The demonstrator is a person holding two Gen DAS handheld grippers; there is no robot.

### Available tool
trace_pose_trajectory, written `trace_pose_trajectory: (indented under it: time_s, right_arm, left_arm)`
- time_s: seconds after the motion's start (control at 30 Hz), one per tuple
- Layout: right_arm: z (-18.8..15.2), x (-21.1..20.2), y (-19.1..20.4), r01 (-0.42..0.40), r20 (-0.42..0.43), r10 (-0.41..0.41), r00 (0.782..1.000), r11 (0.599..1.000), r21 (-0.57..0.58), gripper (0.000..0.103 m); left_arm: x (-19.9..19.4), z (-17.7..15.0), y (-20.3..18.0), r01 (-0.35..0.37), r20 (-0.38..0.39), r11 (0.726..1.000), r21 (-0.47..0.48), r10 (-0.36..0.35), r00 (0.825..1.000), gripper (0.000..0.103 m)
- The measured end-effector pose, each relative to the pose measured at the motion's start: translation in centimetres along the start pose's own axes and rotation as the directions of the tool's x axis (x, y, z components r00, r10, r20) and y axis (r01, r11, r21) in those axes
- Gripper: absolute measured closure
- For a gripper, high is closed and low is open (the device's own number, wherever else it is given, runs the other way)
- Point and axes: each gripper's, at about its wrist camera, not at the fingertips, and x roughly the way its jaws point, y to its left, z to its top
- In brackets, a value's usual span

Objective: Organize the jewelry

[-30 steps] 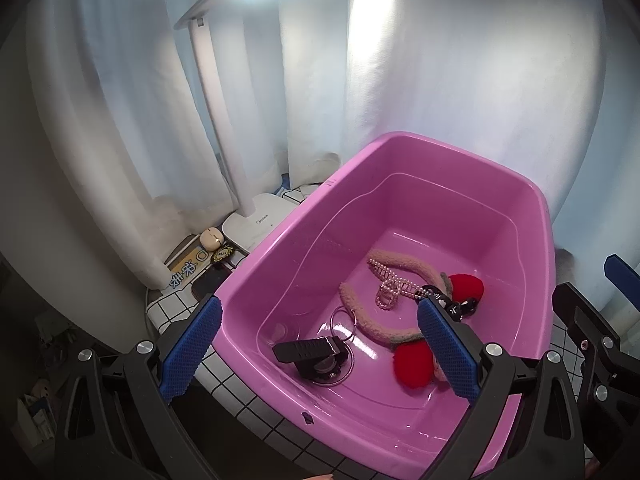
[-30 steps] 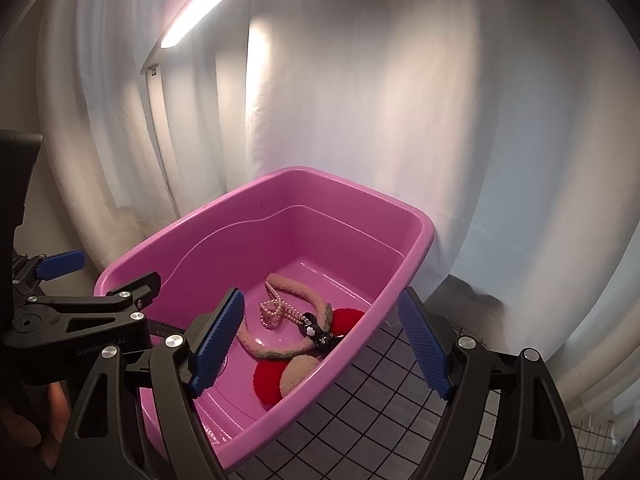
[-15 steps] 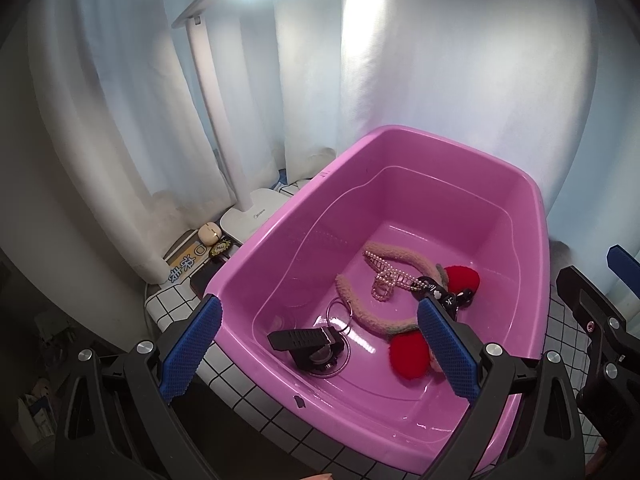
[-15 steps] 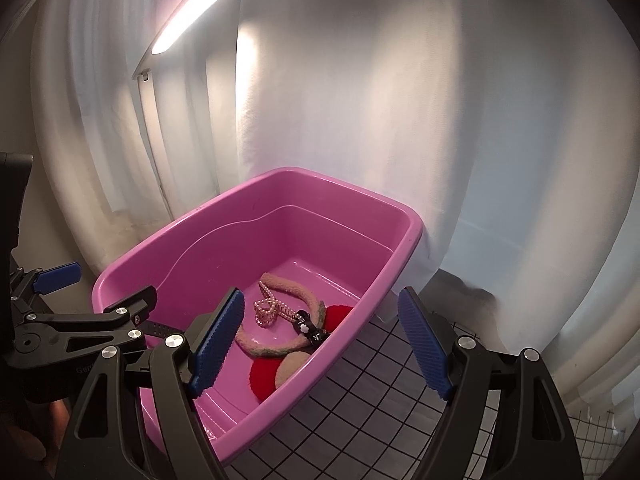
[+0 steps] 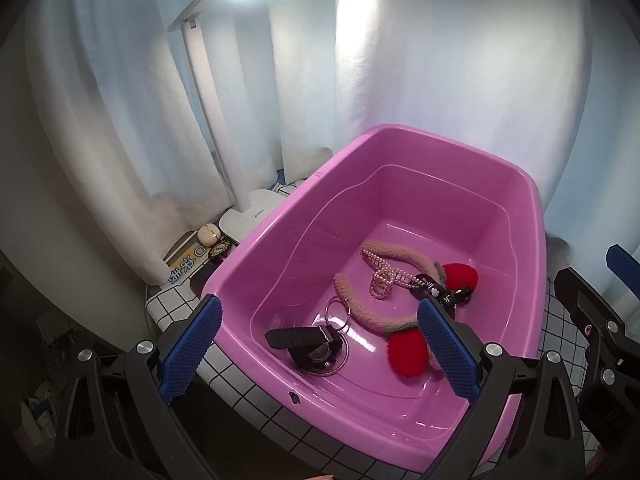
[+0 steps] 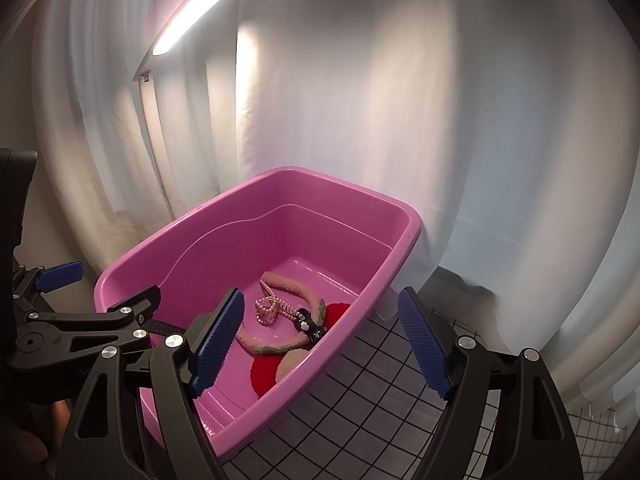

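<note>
A pink plastic tub (image 5: 400,130) stands on a white tiled table. Inside lie a fuzzy beige headband (image 5: 360,312) with red pompoms (image 5: 408,354), a pearl necklace (image 5: 384,276), a black watch (image 5: 304,338) and thin metal hoops (image 5: 338,312). My left gripper (image 5: 318,308) hovers open above the tub's near end, holding nothing. My right gripper (image 6: 320,296) is open too, over the tub's (image 6: 288,172) right rim, with the headband (image 6: 256,344) and necklace (image 6: 272,304) below. Its fingers hold nothing.
A white lamp base (image 5: 248,220) with its pole stands left of the tub, beside a small cream case (image 5: 208,234) and a printed box (image 5: 184,264). White curtains hang close behind. Bare tiles (image 6: 380,392) lie right of the tub. The table edge drops off at left.
The tub sits slightly further left in the left wrist view. The items inside have not moved, and both grippers stay open.
</note>
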Motion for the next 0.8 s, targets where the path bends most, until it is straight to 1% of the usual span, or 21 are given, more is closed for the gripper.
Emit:
trace_pose_trajectory:
  time_s: [0.47,0.8]
  right_arm:
    - [-0.4,-0.31,-0.18,-0.002,0.0,0.002,1.0,1.0,0.007,0.027]
    - [-0.67,-0.84,-0.34,-0.006,0.006,0.006,1.0,1.0,0.016,0.027]
  left_arm:
    - [-0.51,-0.06,-0.43,0.005,0.01,1.0,0.0,-0.005,1.0,0.006]
    - [-0.77,-0.15,-0.52,-0.004,0.0,1.0,-0.006,0.004,1.0,0.006]
